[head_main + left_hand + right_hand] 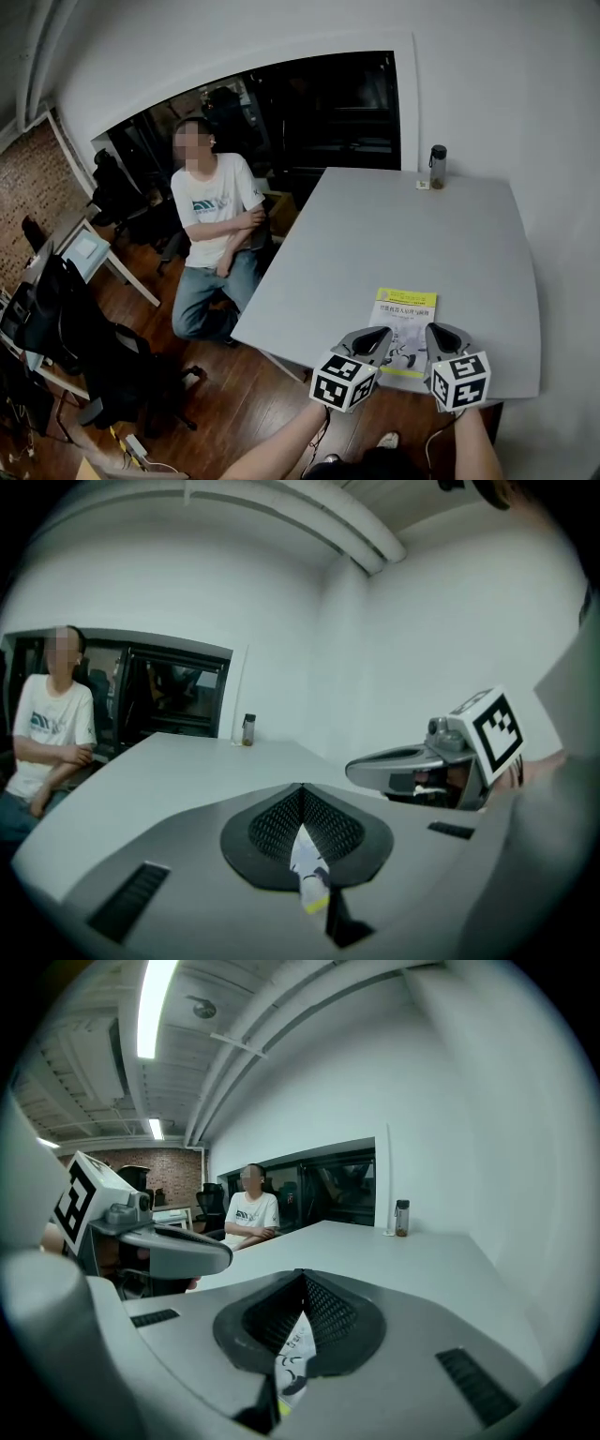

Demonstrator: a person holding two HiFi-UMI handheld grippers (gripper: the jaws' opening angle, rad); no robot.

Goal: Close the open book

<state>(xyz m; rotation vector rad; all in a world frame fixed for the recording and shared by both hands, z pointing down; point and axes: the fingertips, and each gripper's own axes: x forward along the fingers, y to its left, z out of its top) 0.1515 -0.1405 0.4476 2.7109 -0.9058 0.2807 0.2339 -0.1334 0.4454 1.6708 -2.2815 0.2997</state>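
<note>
A thin book (pixel 404 315) with a yellow band across its far end lies at the near edge of the grey table (pixel 375 234). My left gripper (pixel 378 337) and right gripper (pixel 439 334) sit side by side at the book's near edge, both shut. In the left gripper view a strip of printed paper with a yellow edge (pixel 307 866) shows in the slit of the closed jaws (pixel 302 787). The right gripper view shows the same kind of printed strip (pixel 292 1356) between its closed jaws (pixel 302 1275). Each gripper sees the other beside it.
A dark bottle (pixel 438 166) stands at the table's far edge near the wall. A person (pixel 217 225) sits on a chair off the table's left side. Office chairs and a desk (pixel 84 253) stand on the wooden floor at left.
</note>
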